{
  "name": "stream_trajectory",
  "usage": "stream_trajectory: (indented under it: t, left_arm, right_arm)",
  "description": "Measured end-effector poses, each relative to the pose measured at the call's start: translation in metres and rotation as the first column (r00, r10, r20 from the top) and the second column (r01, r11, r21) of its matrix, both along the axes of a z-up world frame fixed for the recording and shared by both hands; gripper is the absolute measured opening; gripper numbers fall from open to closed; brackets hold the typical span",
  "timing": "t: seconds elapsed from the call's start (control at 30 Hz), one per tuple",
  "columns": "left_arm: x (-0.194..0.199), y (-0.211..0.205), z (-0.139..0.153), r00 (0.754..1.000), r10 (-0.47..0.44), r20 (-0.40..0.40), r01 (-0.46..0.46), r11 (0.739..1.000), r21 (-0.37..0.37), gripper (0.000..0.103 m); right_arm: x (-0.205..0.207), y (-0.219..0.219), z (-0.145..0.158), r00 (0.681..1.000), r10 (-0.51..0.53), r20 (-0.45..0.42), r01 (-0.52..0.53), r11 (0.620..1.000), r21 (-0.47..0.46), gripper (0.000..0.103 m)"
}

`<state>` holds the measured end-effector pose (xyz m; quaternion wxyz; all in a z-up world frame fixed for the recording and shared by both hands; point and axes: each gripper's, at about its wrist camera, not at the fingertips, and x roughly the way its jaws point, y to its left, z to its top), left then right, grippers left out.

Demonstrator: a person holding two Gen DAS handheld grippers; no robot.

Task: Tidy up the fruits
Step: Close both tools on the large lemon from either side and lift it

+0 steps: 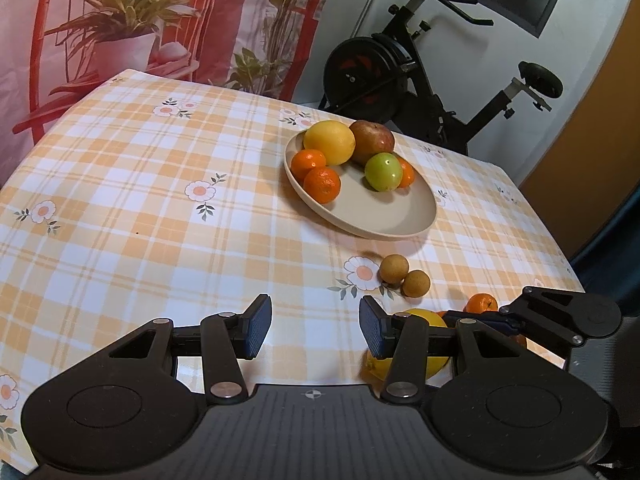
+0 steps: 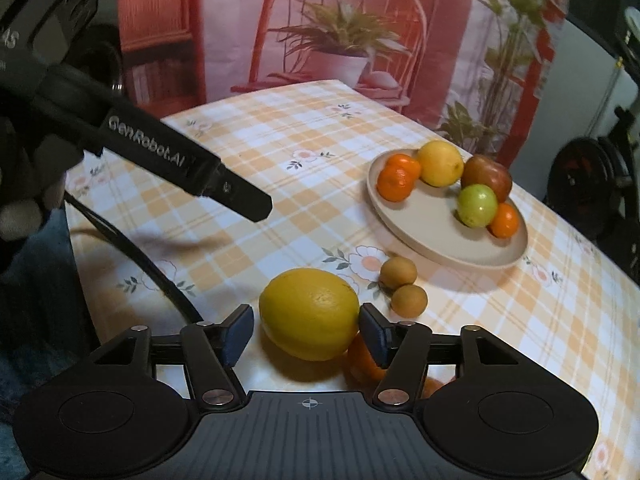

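lemon (image 2: 310,314) sits between the spread right gripper (image 2: 306,334) fingers, far pad touching, not pinched; looks firm, heavy, smooth-skinned, so grip its widest middle; left gripper (image 1: 316,328) spread, empty.

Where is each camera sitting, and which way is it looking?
Left wrist view: rides on the left gripper, looking along its open fingers across the checked table toward the plate; the right gripper shows at right.
Right wrist view: rides on the right gripper, its open fingers either side of the lemon; the left gripper's black body crosses top left.
Both show the plate of fruit, the lemon and two small brown fruits.
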<state>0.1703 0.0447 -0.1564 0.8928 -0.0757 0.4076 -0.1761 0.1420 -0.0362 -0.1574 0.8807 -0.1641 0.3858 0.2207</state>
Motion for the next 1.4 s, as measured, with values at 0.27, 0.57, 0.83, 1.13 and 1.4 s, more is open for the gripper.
stream_trajectory:
  t: [0.27, 0.57, 0.83, 1.13, 1.4]
  left_arm:
    - [0.004, 0.005, -0.001, 1.0, 0.016, -0.001, -0.016, 1.0, -0.01, 0.051]
    - [0.014, 0.006, -0.002, 1.0, 0.027, -0.008, -0.028, 0.999, -0.04, 0.05]
    - [0.021, -0.002, -0.007, 1.0, -0.008, -0.023, 0.007, 0.998, -0.058, 0.05]
    - [0.02, -0.009, -0.016, 0.997, -0.07, -0.044, 0.064, 0.991, -0.117, 0.05]
    - [0.026, -0.021, -0.018, 0.989, -0.14, -0.057, 0.129, 0.979, -0.16, 0.05]
  right_arm:
    - [0.012, -0.002, -0.002, 1.0, -0.016, -0.006, 0.016, 1.0, -0.001, 0.048]
    - [0.04, -0.021, 0.002, 0.989, -0.148, -0.026, 0.15, 0.972, 0.18, 0.045]
    - [0.032, -0.022, 0.002, 0.993, -0.115, 0.001, 0.114, 0.986, 0.126, 0.048]
    - [0.022, -0.018, -0.002, 0.996, -0.087, 0.012, 0.085, 0.99, 0.113, 0.047]
    - [0.02, -0.019, -0.003, 0.995, -0.094, 0.026, 0.089, 0.988, 0.128, 0.047]
